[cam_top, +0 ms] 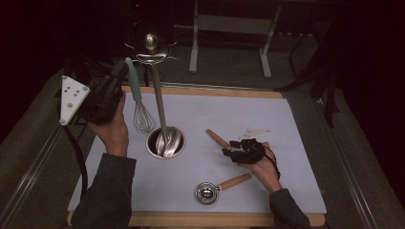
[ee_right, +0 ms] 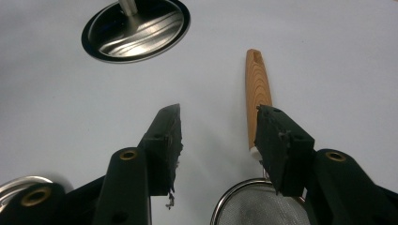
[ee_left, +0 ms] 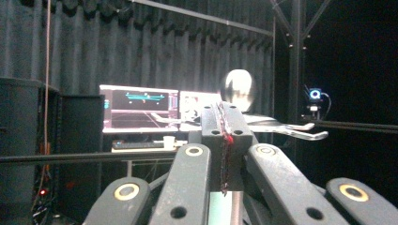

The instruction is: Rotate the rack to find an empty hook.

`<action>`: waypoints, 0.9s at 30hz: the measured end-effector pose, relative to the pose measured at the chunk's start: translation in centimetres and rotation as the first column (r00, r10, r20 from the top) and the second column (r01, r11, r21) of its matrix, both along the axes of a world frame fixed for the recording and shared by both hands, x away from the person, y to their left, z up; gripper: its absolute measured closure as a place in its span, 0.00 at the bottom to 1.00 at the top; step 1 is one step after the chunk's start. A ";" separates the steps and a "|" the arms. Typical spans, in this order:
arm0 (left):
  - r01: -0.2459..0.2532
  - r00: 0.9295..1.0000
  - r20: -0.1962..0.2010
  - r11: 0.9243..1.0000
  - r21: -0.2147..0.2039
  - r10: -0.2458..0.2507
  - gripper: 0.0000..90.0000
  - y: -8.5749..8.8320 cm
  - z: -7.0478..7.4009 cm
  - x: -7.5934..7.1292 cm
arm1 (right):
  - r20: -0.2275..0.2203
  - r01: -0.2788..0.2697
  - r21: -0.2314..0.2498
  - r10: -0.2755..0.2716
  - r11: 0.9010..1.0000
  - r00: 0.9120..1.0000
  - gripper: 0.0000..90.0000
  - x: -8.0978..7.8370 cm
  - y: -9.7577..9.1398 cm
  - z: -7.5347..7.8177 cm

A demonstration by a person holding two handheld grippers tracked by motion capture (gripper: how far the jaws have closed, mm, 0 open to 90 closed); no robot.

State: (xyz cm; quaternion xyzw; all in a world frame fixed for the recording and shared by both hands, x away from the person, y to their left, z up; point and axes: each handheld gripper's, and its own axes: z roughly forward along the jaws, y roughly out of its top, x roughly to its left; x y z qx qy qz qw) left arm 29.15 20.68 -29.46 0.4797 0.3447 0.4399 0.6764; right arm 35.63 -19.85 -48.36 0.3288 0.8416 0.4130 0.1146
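The whisk [cam_top: 139, 102] has a pale green handle & thin wire loops; it hangs tilted beside the stand's steel pole [cam_top: 160, 107], above the round base [cam_top: 165, 142]. Left gripper [cam_top: 125, 71] is clamped on its handle top. Right gripper [ee_right: 218, 140] has its jaws wide apart, over a wooden-handled strainer [ee_right: 257, 89].

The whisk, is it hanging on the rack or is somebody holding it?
Held. The left gripper is shut on the whisk's green handle, lifting it beside the rack; its wires hang above the round base.
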 end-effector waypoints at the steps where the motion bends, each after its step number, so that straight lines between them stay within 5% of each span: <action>1: -0.004 1.000 -0.002 1.000 0.000 0.004 1.00 0.1 0.0 0.1 | -0.001 0.000 -0.003 0.000 1.000 1.000 0.56 0.0 0.0 -0.1; 12: -0.031 0.999 -0.029 1.000 0.003 0.032 1.00 0.7 0.5 1.1 | -0.004 0.000 -0.006 0.000 1.000 1.000 0.56 -0.1 0.0 -0.2; 27: -0.029 1.000 -0.003 0.999 0.028 0.029 1.00 0.3 0.6 0.1 | -0.015 0.003 -0.002 -0.003 1.000 1.000 0.56 -0.1 0.0 -0.8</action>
